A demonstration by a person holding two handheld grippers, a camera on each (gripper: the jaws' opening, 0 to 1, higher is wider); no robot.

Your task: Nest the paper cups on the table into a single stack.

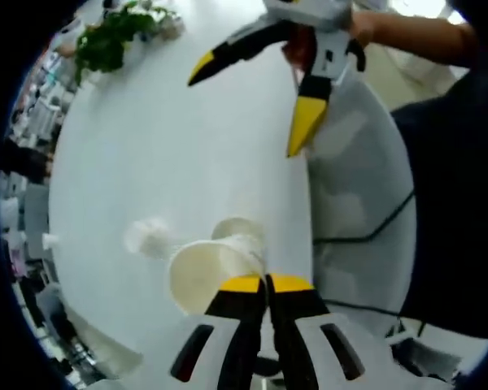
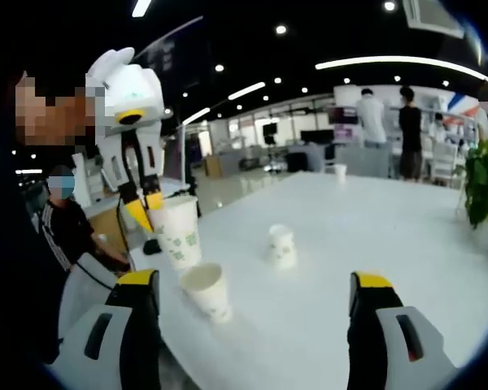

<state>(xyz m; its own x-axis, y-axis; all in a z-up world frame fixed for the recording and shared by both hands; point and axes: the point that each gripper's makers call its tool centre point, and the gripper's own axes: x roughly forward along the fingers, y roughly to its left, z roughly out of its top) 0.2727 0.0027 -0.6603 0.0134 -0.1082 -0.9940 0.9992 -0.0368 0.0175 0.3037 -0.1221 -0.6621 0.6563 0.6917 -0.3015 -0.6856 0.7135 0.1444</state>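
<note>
Left gripper [image 2: 150,210] clamped on rim of white paper cup [image 2: 177,231] with green print, raised above white table [image 2: 390,244]. Upright cup [image 2: 206,291] just beside; third cup [image 2: 281,245] farther along table. Right gripper [image 2: 254,294] jaws wide, empty.

The worktop [image 2: 374,236] is looking smooth, white and slightly glossy; the cups [image 2: 206,290] are showing matt paper.
</note>
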